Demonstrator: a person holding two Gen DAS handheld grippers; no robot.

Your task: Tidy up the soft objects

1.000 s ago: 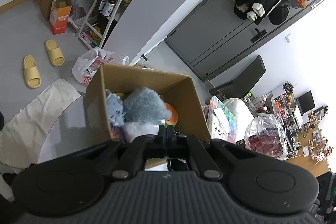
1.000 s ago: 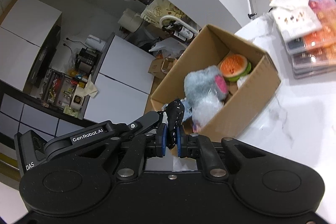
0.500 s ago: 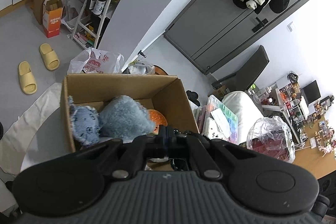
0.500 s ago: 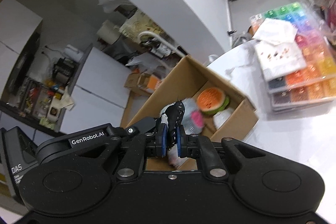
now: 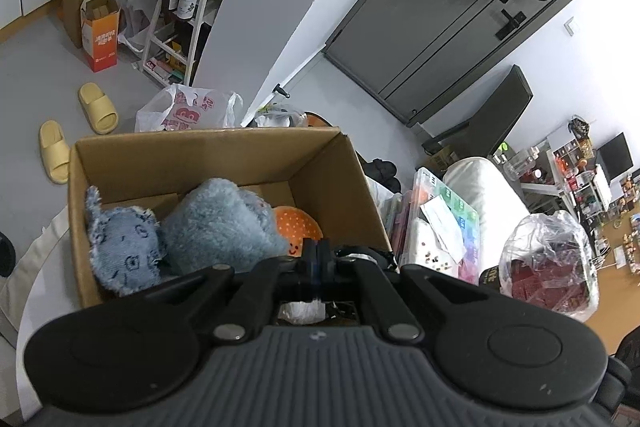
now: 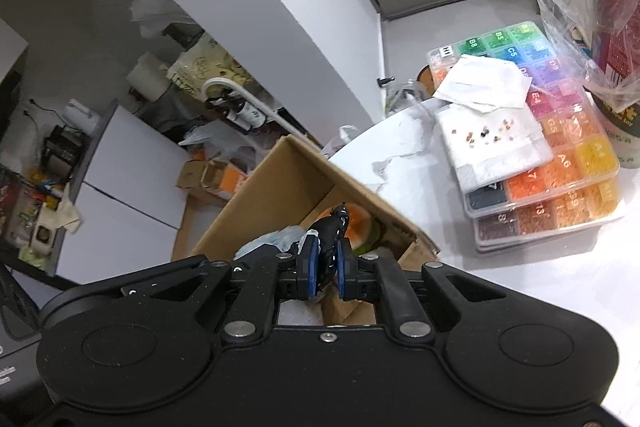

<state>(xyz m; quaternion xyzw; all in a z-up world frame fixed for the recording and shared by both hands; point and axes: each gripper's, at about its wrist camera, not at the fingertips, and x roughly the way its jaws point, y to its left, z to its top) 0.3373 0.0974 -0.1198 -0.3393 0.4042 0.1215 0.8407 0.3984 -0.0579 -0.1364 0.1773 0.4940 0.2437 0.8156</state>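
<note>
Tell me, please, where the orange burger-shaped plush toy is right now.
In the left wrist view the orange burger plush lies inside the cardboard box, toward its right side, tucked against the fluffy blue plush to its left.

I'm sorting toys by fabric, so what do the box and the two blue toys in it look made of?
The box looks like plain brown corrugated cardboard, matte, with raw cut edges. The larger blue plush seems to be long-pile fleece, fluffy. The smaller blue toy looks like denim-like woven cloth with frayed edges and stitched marks.

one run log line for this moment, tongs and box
left tongs: shut, empty | right tongs: gripping black soft toy over cardboard box | box: plush toys inside
</note>
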